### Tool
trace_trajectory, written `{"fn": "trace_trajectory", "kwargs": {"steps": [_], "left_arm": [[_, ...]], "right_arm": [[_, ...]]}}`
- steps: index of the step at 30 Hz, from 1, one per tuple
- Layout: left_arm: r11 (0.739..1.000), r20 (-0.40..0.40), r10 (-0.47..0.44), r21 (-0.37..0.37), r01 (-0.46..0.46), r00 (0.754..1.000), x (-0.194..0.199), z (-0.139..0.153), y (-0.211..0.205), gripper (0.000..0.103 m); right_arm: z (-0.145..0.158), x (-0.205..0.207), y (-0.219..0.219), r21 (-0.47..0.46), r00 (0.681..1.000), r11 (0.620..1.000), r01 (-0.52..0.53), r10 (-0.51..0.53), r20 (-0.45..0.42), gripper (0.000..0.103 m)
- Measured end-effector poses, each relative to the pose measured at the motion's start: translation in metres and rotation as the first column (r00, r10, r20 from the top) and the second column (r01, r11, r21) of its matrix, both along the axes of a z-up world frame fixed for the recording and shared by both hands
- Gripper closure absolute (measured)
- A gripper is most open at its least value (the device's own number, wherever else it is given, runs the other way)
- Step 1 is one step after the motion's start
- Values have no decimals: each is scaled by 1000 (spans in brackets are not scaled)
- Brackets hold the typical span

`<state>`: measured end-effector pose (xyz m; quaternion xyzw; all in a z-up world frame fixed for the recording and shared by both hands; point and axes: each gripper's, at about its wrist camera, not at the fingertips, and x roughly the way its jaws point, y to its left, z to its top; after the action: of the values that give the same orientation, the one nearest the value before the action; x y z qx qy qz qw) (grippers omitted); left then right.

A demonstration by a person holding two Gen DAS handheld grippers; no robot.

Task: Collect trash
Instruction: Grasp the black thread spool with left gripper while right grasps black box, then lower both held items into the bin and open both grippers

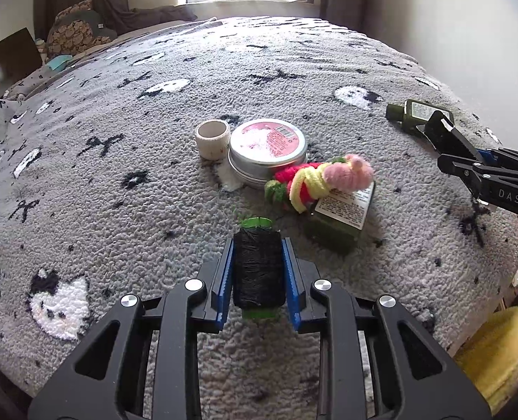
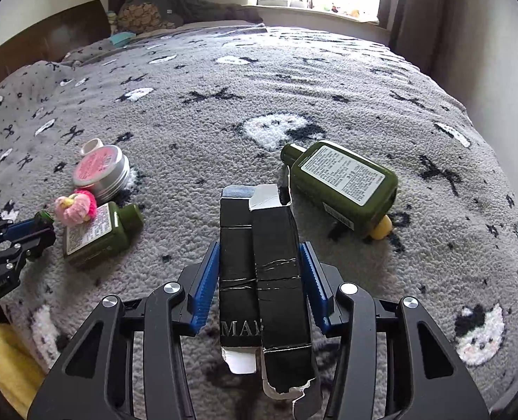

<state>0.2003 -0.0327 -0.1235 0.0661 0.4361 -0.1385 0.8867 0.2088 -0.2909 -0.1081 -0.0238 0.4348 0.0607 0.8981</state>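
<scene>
Both tools are loaded, which suggests the pickup half of this round is done and the carry to a bin, not visible in either view, is what remains. In the lower centre of the left wrist view, the left gripper (image 1: 259,273) pinches a spool of black thread (image 1: 258,273) across its wound middle, blue pads pressed to either side and the green spool ends poking out front and back; gripping the thread body rather than the rims probably keeps it from rolling out. In the lower centre of the right wrist view, the right gripper (image 2: 260,280) is clamped on a torn black carton (image 2: 264,280), flattened and held lengthwise along the fingers, its ripped white edges showing at both ends; a flat squeeze like this likely stops the limp cardboard from folding. The rest lies on the grey patterned blanket (image 1: 153,122): a round tin with a pink lid (image 1: 267,152) at mid-frame, touching a small roll of white tape (image 1: 212,139) on its left, and a bundle of pink, yellow and red hair ties (image 1: 315,182) resting on a small green bottle (image 1: 339,217). A larger green bottle (image 2: 343,183) lies on its side right of centre in the right wrist view, just beyond the carton's far end. Whether these count as trash I cannot tell.
</scene>
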Motion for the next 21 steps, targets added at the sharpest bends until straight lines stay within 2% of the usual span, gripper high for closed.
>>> {"fn": "trace_trajectory", "kwargs": {"steps": [14,21], "left_arm": [[998,159,-46,-39,53,986,-92,71,-10,79],[994,191,-80,-57,92,978,-138,83,-14,79]], "right_arm": [[68,-105,5,22,985,1000,10,-14,171,56],[74,-152,11,31,983,999,-19,13,184,56]]}}
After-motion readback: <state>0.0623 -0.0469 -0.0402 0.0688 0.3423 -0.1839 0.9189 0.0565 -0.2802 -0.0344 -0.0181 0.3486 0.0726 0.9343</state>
